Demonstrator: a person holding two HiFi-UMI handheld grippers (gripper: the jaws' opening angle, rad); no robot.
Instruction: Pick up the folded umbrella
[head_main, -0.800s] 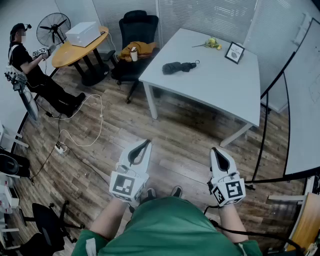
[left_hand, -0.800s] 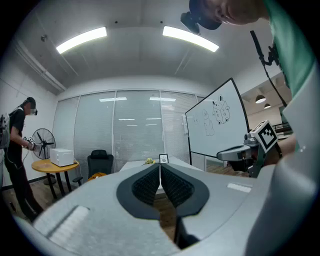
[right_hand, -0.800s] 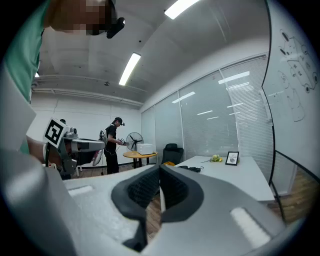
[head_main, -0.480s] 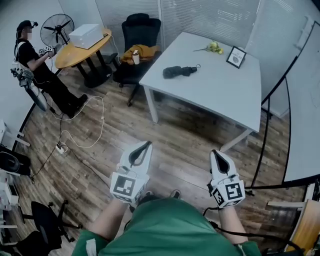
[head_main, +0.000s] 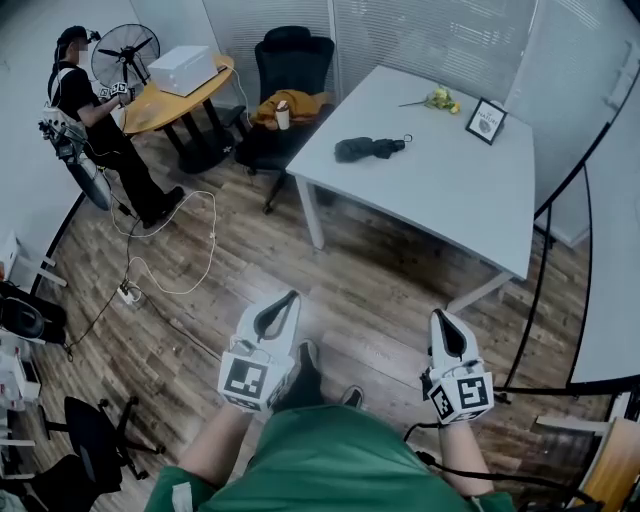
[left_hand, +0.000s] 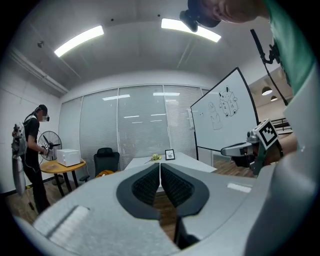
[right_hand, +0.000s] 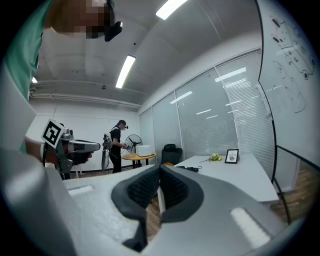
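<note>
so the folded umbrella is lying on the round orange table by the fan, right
Not quite. The folded umbrella is lying on the white table, not on the round orange table by the fan. The head view shows it most clearly, dark against the white top.

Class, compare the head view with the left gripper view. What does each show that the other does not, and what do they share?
Only the head view shows the folded umbrella, lying on the white table. Only the left gripper view shows the ceiling lights and the sketches on the whiteboard. Both show the table itself, the picture frame, the flowers, the black chair, the fan and the right gripper.
</note>
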